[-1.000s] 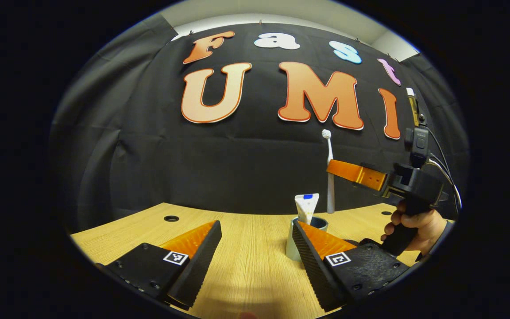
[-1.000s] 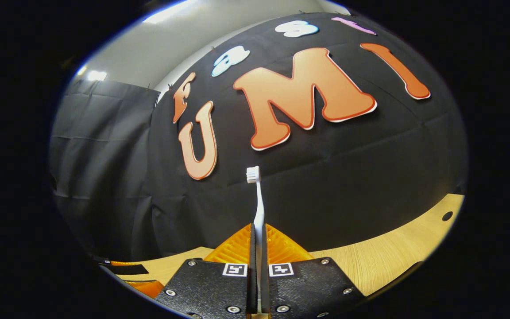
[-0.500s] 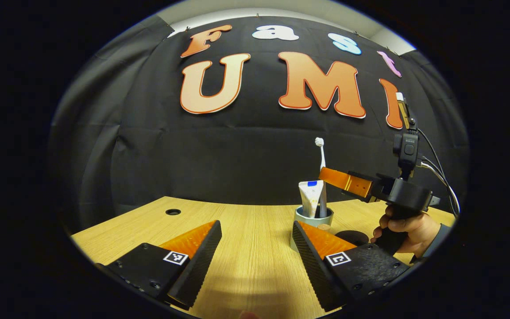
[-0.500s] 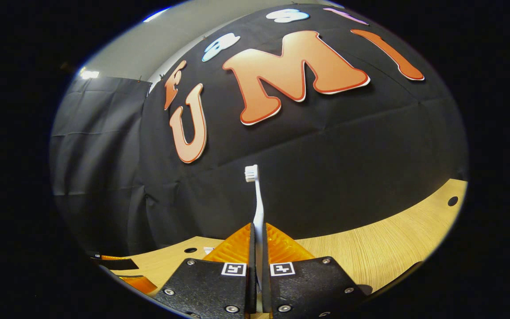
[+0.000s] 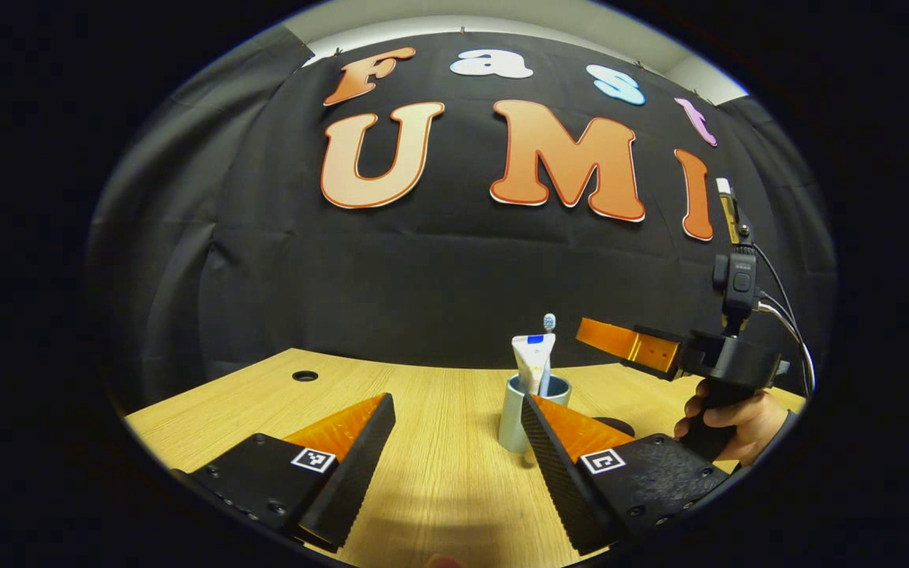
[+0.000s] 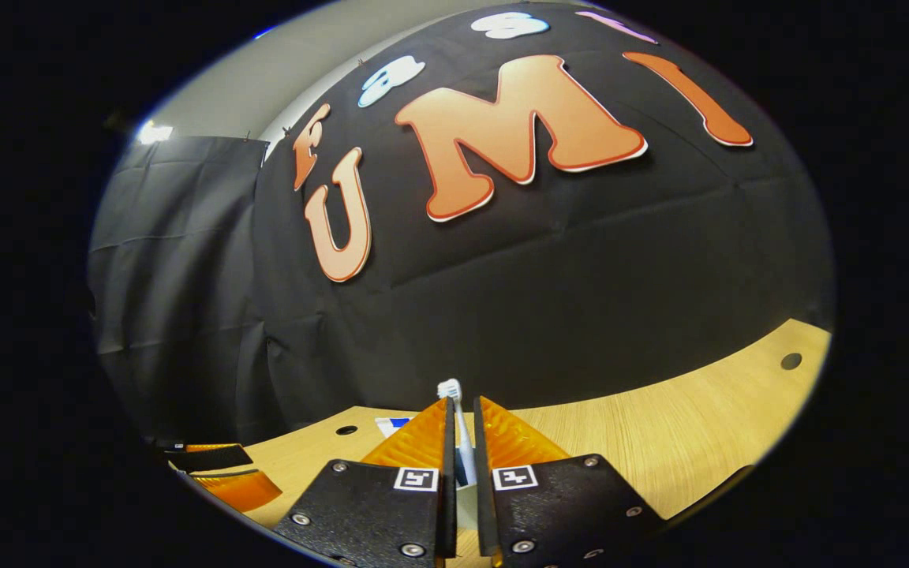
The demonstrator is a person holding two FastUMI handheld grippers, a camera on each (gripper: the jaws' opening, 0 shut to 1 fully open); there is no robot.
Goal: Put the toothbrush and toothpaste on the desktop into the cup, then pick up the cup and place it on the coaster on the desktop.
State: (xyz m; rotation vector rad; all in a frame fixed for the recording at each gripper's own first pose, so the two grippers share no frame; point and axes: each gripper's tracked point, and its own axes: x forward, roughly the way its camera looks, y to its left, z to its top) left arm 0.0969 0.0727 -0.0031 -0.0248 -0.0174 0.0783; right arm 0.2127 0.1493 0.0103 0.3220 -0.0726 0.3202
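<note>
A pale blue cup point(image 5: 511, 418) stands on the wooden table point(image 5: 439, 481). A white toothpaste tube point(image 5: 532, 360) and a white toothbrush point(image 5: 549, 322) stand upright in it. My right gripper point(image 5: 585, 331) hovers just right of the brush head and above the cup. In the right gripper view the right gripper point(image 6: 464, 404) is slightly open, and the toothbrush point(image 6: 455, 394) sits low and loose in the gap, with the toothpaste point(image 6: 393, 424) to its left. My left gripper point(image 5: 454, 404) is wide open near the table's front, its right finger covering the cup's lower right side. A dark round coaster point(image 5: 617, 426) lies right of the cup.
A hand point(image 5: 738, 418) holds the right gripper's handle at the right of the left gripper view. A cable hole point(image 5: 304, 375) is at the table's back left, another point(image 6: 791, 361) at the far right in the right gripper view. The left gripper point(image 6: 214, 469) sits low left there.
The right gripper lowered the toothbrush into the cup beside the toothpaste. Its fingers then parted and the brush dropped down between them. The left gripper stayed open and nearly still.
</note>
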